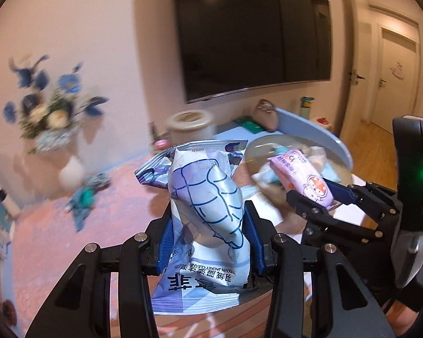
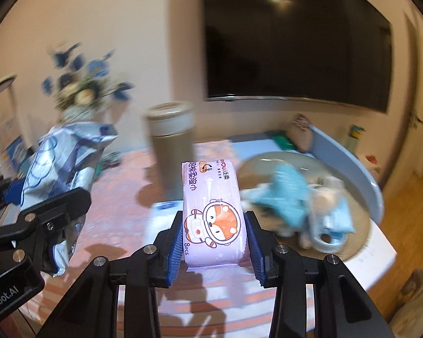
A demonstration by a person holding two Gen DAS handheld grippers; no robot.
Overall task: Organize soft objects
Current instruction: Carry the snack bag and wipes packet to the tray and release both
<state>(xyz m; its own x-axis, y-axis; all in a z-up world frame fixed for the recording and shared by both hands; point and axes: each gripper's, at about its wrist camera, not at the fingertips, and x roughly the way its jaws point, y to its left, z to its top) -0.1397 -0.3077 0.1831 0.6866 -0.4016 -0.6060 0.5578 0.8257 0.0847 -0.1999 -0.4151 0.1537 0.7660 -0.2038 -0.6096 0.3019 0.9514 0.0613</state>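
Note:
My left gripper [image 1: 210, 242] is shut on a blue-and-white pack of down-jacket cleaning wipes [image 1: 208, 197], held up above the pink tablecloth [image 1: 70, 231]. To its right in the left wrist view, my right gripper [image 1: 321, 197] holds a lilac wet-wipe pack with a fox picture [image 1: 304, 180]. In the right wrist view the right gripper [image 2: 214, 239] is shut on that lilac pack [image 2: 211, 211], and the left gripper [image 2: 39, 214] with the blue-and-white pack [image 2: 67, 157] shows at the left. A round bowl [image 2: 349, 217] to the right holds light-blue soft items [image 2: 290, 197].
A tall beige cup [image 2: 172, 146] stands behind the lilac pack. A vase of blue flowers [image 1: 50, 118] sits against the wall at the left, with a crumpled teal cloth [image 1: 84, 200] near it. A dark TV [image 1: 251, 33] hangs above. A blue tray rim [image 2: 349, 163] curves behind the bowl.

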